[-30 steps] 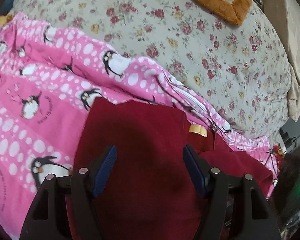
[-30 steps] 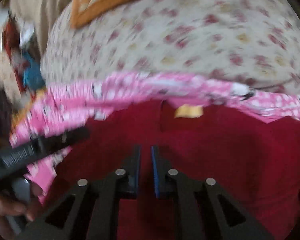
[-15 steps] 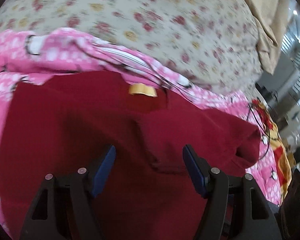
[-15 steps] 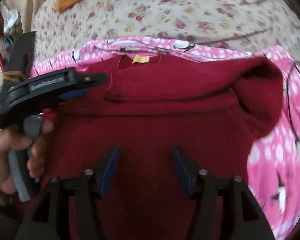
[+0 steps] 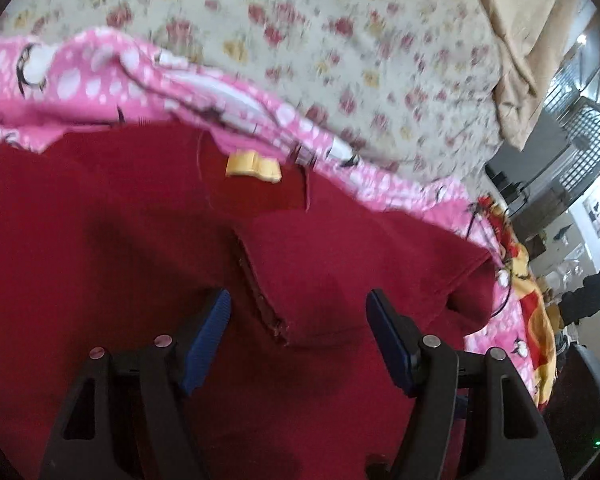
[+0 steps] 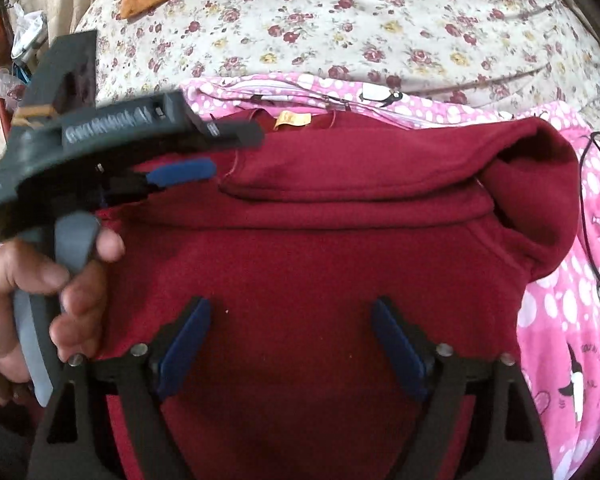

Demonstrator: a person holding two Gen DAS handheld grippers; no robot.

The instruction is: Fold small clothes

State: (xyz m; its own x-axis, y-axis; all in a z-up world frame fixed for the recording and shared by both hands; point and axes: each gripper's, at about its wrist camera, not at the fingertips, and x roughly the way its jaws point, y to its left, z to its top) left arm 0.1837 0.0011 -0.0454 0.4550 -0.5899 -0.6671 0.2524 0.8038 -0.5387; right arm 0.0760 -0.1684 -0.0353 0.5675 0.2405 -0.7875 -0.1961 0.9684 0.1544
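Maroon sweater (image 6: 320, 264): right gripper (image 6: 290, 344) is opening off its just-folded sleeve (image 6: 380, 172) at one o'clock; left gripper (image 5: 298, 332) is hovering spread.

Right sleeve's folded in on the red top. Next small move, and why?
Probably the left gripper goes for the red top's unfolded left side. The right sleeve lies across the chest, and the right gripper's jaws are opening with nothing clamped.
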